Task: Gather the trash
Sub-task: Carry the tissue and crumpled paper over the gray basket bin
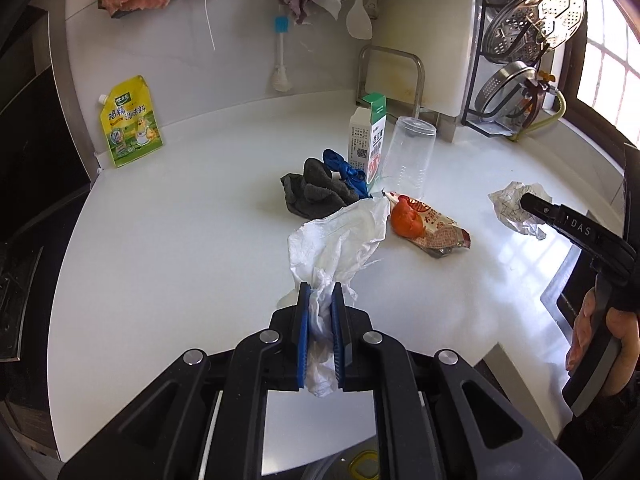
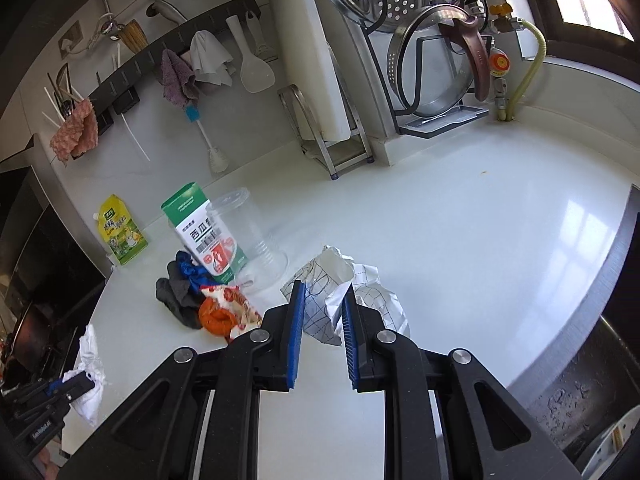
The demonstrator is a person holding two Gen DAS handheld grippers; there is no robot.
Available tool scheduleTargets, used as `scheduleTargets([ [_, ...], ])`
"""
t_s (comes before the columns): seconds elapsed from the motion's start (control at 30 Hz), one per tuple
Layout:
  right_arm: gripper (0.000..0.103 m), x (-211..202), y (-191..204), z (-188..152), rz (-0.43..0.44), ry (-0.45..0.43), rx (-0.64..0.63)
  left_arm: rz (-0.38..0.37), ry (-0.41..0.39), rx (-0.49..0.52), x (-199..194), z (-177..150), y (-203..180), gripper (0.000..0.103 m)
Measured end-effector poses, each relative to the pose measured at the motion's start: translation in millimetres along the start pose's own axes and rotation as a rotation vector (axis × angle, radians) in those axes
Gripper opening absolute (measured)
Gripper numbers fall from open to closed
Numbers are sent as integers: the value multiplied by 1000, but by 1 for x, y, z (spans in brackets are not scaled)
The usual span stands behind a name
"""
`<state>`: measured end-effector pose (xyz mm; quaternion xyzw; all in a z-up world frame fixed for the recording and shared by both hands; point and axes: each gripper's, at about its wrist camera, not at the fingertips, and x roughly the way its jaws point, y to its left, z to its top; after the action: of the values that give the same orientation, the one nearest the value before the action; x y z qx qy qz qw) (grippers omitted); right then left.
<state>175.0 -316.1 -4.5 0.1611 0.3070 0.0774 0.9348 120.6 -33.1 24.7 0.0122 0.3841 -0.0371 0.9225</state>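
Jaws: left gripper [image 1: 320, 292] clamps a white tissue [image 1: 340, 236]; right gripper [image 2: 322, 300] is wide open, crumpled paper [image 2: 348, 292] dead ahead between its fingertips, nearer this hand.

White counter [image 2: 460, 232], pale wall [image 1: 168, 60] — hook rail [image 2: 160, 56], bright window [image 1: 616, 76]

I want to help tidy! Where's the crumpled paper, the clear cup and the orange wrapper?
crumpled paper [image 2: 372, 300], right wrist view, its checked side
clear cup [image 1: 408, 156], left wrist view, middle of its wall
orange wrapper [image 1: 430, 228], left wrist view, its middle
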Motion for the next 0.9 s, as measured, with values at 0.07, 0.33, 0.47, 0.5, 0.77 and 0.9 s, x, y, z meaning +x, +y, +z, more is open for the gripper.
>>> scheduleTargets([
  [0.07, 18, -18, 2, -19, -10, 14, 2, -6, -13, -1, -12, -8, 4, 11],
  [0.33, 18, -102, 24, -93, -21, 17, -10, -64, -26, 2, -42, -39, 10, 11],
  [0.47, 18, -134, 33, -123, -27, 9, 1, -119, -38, 11, -55, -51, 10, 11],
  [0.5, 18, -140, 35, -131, -29, 7, 5, -124, -45, 19, -58, -54, 10, 11],
  [0.77, 18, -178, 52, -187, -49, -26, 37, -154, -89, 112, -92, -84, 13, 11],
  [0.9, 18, -187, 67, -211, -51, -30, 27, -174, -84, 153, -100, -109, 12, 11],
])
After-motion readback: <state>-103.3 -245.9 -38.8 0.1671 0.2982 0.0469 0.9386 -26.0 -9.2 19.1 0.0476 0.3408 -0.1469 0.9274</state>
